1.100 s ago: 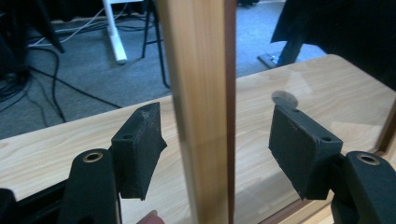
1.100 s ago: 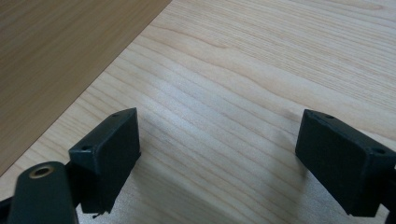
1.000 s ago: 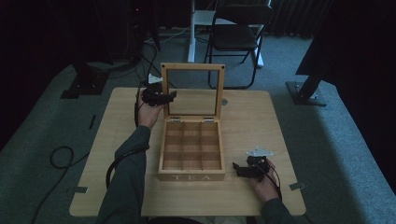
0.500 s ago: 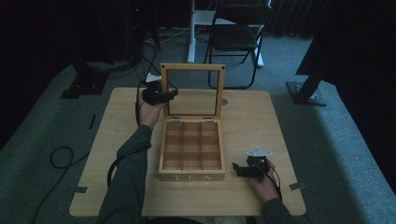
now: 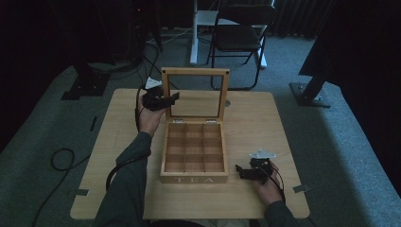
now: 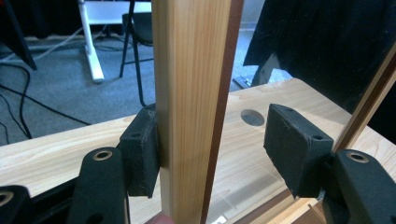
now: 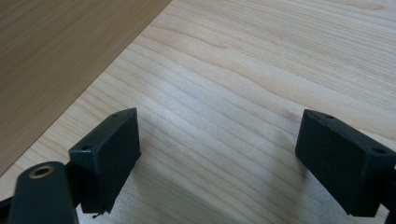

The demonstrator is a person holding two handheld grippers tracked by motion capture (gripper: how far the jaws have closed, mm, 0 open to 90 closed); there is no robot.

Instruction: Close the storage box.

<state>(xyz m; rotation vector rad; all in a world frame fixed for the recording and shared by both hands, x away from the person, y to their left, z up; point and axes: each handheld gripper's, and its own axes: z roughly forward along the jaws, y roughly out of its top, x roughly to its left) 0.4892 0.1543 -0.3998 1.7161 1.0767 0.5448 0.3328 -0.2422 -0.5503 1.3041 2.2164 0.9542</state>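
A wooden tea box (image 5: 194,179) stands open mid-table, its dividers bare and its glass-paned lid (image 5: 195,72) upright. My left gripper (image 5: 174,97) is at the lid's left frame. In the left gripper view the frame post (image 6: 191,93) stands between its jaws. One pad (image 6: 140,154) touches the post and the other sits well apart, so my left gripper (image 6: 217,151) is open. My right gripper (image 5: 239,171) rests low over the table by the box's front right corner. In the right gripper view it (image 7: 217,158) is open with nothing between its jaws, and the box wall (image 7: 60,51) lies upper left.
The light wooden table (image 5: 118,142) has a round hole (image 5: 227,103) behind the lid. A folding chair (image 5: 241,33) and a white post (image 5: 194,33) stand beyond the far edge. Cables (image 5: 61,158) lie on the floor at left.
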